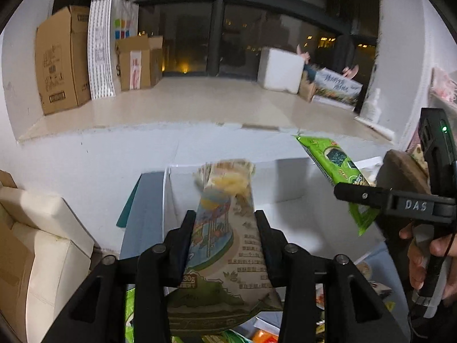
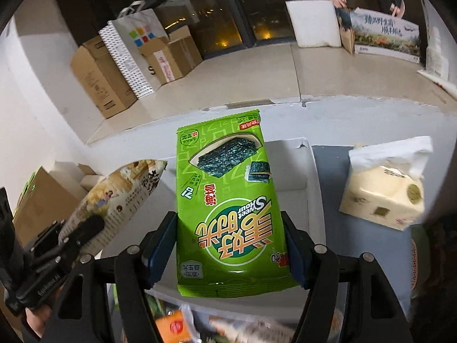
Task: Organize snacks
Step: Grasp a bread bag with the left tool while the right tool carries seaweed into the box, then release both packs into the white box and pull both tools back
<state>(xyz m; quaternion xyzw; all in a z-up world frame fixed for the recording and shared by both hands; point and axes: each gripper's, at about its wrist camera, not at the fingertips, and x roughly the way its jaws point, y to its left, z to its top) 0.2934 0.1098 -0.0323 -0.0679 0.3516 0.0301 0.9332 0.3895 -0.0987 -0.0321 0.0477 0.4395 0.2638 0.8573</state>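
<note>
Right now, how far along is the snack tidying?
Barely begun, it seems. The white box ahead shows no snacks inside where visible. In hand: the left gripper holds a brown packet, and the right gripper holds a green seaweed packet, both above the box. Left: a heap of loose snacks below the grippers awaits sorting.
</note>
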